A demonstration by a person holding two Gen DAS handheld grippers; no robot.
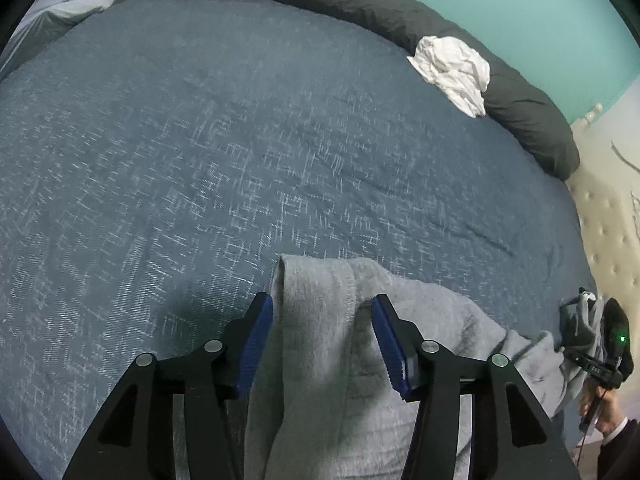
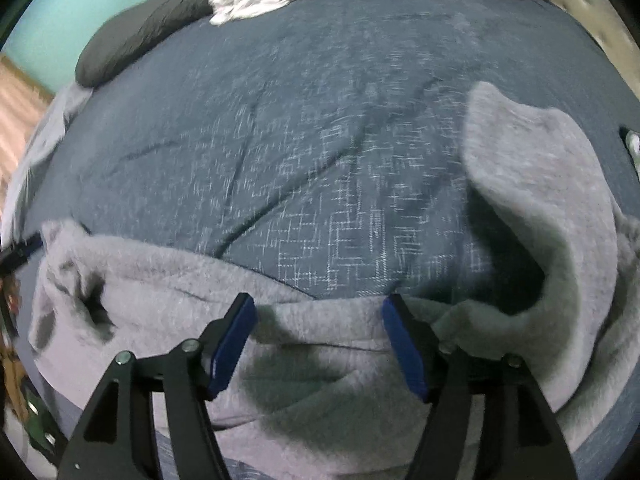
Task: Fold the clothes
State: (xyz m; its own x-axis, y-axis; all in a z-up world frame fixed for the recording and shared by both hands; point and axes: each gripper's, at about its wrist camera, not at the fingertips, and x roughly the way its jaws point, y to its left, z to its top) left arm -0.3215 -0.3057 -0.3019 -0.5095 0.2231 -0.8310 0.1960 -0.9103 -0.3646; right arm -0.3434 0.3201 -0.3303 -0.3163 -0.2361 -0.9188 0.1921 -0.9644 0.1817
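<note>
Bed (image 1: 200, 140): broad blue cover, woven, flecked with pale crosshatch lines, mildly creased; a dark grey bolster (image 1: 400, 12) runs along its far edge, soft and rumpled. Grey garment (image 2: 340, 340): thick fleece, matte and nappy, lying loosely bunched on the near edge of the bed, well apart from the bolster; one rounded flap (image 2: 540, 184) stands up and curls over toward the bolster, casting a dark hollow under it. White cloth (image 1: 452, 72): thin, crumpled, resting against the bolster at the far side of the bed. Left tongs (image 1: 322, 340): released, blue ribbed pads standing apart with a narrow folded strip of the garment between them, not pinched as far as I can tell. Right tongs (image 2: 318, 344): also released, pads wide over a ridge of fleece, not pressing on it. Risks, judged: with both tongs released, the raised flap may slump back across the bed and undo the lay; fleece is bulky and springy, so a fold may reopen unless pressed flat. A regrasp could catch the bed cover along with the fleece, since the two touch directly. Garment hangs near the bed's near edge; a pull that way could drag it off. Right view is motion-blurred, so edges are uncertain.
</note>
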